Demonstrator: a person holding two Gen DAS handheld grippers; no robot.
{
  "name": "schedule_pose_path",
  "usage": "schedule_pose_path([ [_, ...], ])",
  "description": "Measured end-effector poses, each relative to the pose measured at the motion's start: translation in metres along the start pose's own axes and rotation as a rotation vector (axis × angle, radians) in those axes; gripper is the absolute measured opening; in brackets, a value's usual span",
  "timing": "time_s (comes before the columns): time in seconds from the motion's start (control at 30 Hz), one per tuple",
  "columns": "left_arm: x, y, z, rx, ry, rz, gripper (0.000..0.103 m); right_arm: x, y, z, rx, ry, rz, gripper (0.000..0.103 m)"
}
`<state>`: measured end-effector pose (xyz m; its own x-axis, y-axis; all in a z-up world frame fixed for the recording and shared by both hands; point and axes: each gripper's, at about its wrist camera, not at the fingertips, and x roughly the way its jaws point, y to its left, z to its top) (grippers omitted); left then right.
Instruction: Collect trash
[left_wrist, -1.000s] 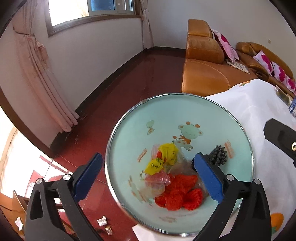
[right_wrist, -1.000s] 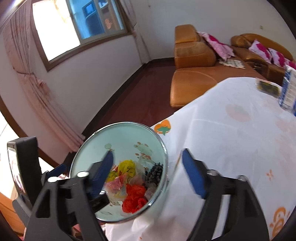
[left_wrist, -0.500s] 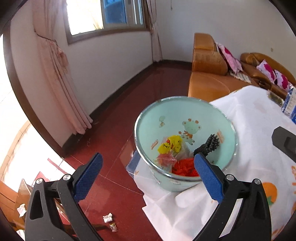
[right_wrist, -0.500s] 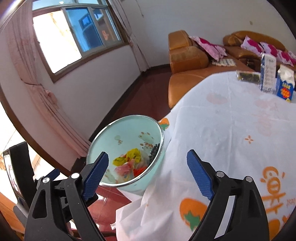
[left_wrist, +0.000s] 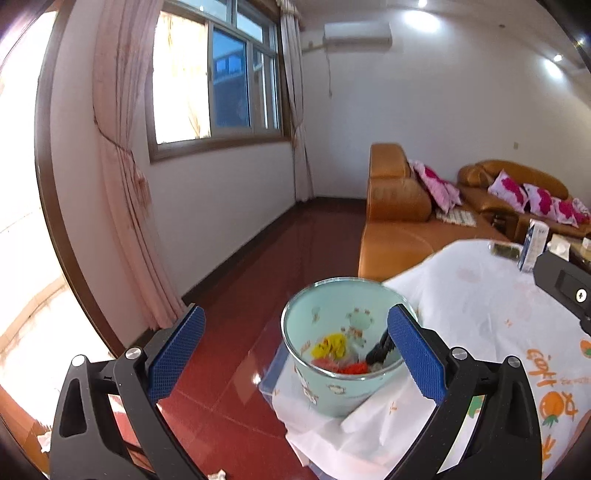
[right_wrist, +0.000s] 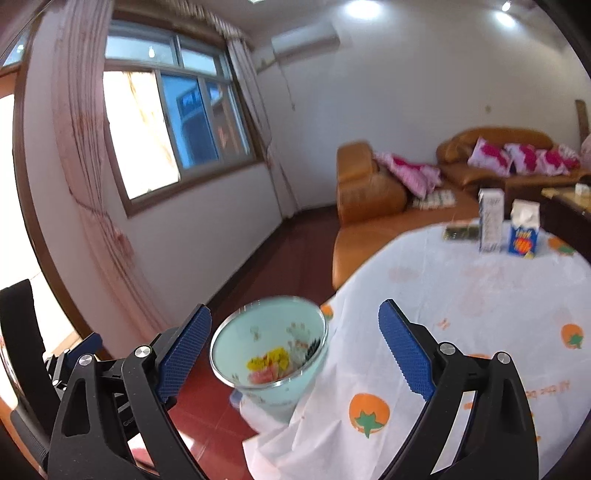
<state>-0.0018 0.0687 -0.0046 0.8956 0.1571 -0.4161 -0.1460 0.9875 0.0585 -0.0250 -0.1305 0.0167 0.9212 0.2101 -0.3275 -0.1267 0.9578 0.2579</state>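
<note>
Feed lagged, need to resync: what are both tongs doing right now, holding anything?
Left tongs: open, holding nothing, raised above the trash bin.
Right tongs: open, holding nothing.

You're in a home living room | leather sofa (left_wrist: 399, 218) with pink cushions (left_wrist: 437, 181) | curtained window (left_wrist: 218, 85) | air conditioner (left_wrist: 356, 31) | table with printed tablecloth (right_wrist: 480, 295)

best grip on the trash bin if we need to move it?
Pinch the metal rim of the trash bin on its near side, one finger inside and one outside, coming from above. It stands upright and open-topped; its body likely looks too wide for the open left hand-held gripper.
</note>
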Motion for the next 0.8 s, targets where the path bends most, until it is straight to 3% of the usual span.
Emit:
schedule_pose_path([
  [0.23, -0.02, -0.003, 0.009, 0.004, -0.04, -0.074, 0.097, -0.038, 0.01, 0.002, -0.02, -0.108, -0.02, 0.093],
  [0.5, -0.036, -0.009, 0.013, 0.048, -0.089, -0.055, 0.097, -0.052, -0.002, 0.004, 0.031, -0.137, -0.047, 0.093],
  [0.8, -0.04, -0.009, 0.014, 0.049, -0.092, -0.051, 0.097, -0.056, -0.002, 0.004, 0.042, -0.143, -0.043, 0.093],
])
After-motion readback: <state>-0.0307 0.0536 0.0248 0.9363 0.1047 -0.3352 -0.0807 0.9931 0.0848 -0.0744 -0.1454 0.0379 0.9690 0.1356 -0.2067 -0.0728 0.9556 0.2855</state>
